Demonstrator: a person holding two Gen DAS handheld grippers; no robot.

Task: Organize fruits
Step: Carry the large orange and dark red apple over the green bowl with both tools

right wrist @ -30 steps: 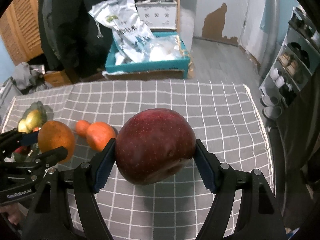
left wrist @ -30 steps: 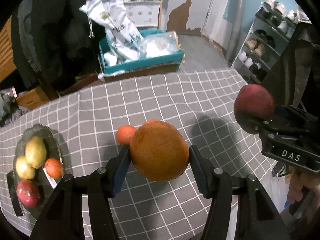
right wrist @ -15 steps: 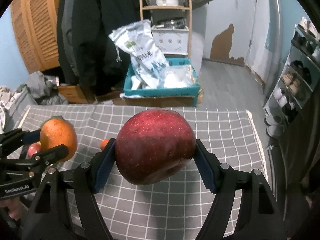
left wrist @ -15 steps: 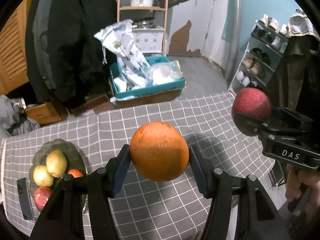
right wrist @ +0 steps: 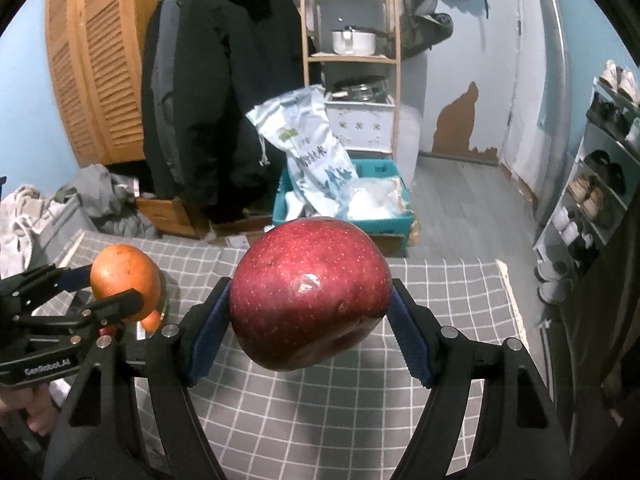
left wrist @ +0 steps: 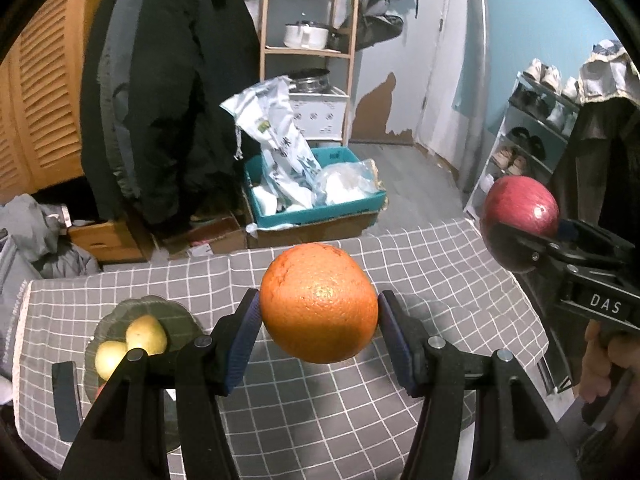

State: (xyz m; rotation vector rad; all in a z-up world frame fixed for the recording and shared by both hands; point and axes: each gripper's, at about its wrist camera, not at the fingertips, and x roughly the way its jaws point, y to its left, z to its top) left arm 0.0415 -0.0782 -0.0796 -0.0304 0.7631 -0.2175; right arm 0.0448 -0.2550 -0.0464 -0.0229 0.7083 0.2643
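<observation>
My left gripper (left wrist: 319, 332) is shut on a large orange (left wrist: 319, 302), held well above the checked tablecloth (left wrist: 420, 280). To its right, my right gripper (right wrist: 310, 328) is shut on a dark red apple (right wrist: 310, 294), also lifted off the table. Each view shows the other tool: the apple (left wrist: 519, 222) at the right edge, the orange (right wrist: 125, 280) at the left. A glass fruit bowl (left wrist: 176, 316) sits at the table's left with two yellow pears (left wrist: 146, 334) in it; the left gripper's arm hides part of the bowl. A small orange fruit (right wrist: 151, 320) peeks out below the held orange.
Beyond the table's far edge stands a teal crate (left wrist: 316, 210) with plastic bags, a wooden shelf (left wrist: 308, 52) with pots, and a hanging black coat (left wrist: 168, 92). A shoe rack (left wrist: 532, 136) lines the right wall. A person's hand (left wrist: 608, 364) holds the right tool.
Both grippers have risen with their fruit and tilted up, so more of the room shows. The small oranges on the cloth have slipped out of the left view.
</observation>
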